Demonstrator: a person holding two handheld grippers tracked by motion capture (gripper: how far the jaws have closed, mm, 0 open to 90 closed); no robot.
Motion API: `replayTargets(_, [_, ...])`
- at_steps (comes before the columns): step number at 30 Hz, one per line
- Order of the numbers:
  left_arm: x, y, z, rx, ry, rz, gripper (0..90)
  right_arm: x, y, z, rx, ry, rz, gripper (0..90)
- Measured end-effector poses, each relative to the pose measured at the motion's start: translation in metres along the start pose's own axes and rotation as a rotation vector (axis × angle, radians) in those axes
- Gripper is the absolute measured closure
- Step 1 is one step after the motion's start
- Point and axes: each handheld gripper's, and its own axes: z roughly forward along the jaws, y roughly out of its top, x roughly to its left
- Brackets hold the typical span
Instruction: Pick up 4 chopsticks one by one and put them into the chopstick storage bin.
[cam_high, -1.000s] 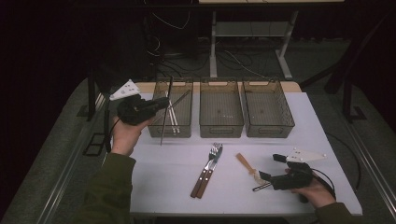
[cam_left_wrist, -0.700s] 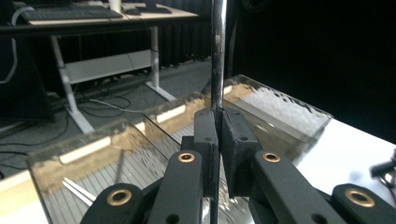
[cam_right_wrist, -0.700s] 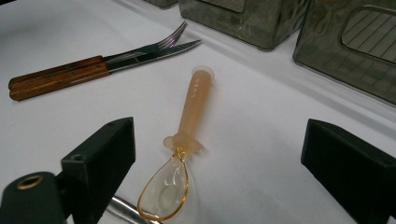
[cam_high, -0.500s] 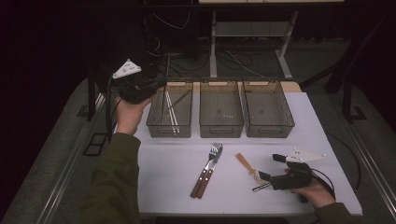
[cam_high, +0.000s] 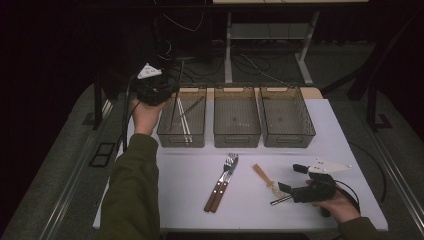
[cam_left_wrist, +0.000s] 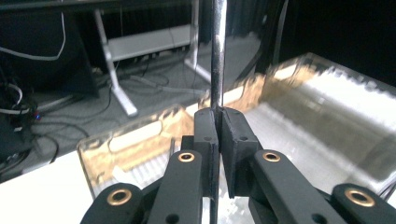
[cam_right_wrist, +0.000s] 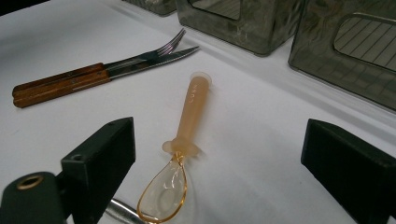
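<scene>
My left gripper (cam_high: 169, 92) is at the far left corner of the left bin (cam_high: 165, 131), shut on a thin metal rod (cam_high: 177, 95) that stands nearly upright over the bin. In the left gripper view the rod (cam_left_wrist: 218, 51) is clamped between the closed jaws of the left gripper (cam_left_wrist: 217, 122). Near the table's front right, my right gripper (cam_high: 292, 178) rests open. An amber plastic spoon (cam_right_wrist: 187, 126) lies between the wide jaws of the right gripper (cam_right_wrist: 219, 177), untouched.
Several metal rods (cam_high: 184, 119) lie in the left bin. The middle bin (cam_high: 236, 136) and right bin (cam_high: 290, 136) stand beside it. A wooden-handled fork and knife (cam_high: 222, 182) lie side by side at centre front. A metal piece (cam_high: 279, 201) shows under the right gripper.
The left gripper carried the rod from beside the left bin's near left corner toward its far left corner. The right hand stayed still.
</scene>
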Motion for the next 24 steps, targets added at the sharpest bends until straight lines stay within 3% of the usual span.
replayTargets(12, [0.006,-0.027,0.016,0.16,0.042,0.008,84.9,0.001,0.0,0.0,0.001,-0.003,0.002,10.2])
replayTargets(24, [0.008,-0.039,0.045,0.208,0.078,-0.025,84.7,0.0,0.0,-0.002,-0.005,-0.001,0.005,10.2])
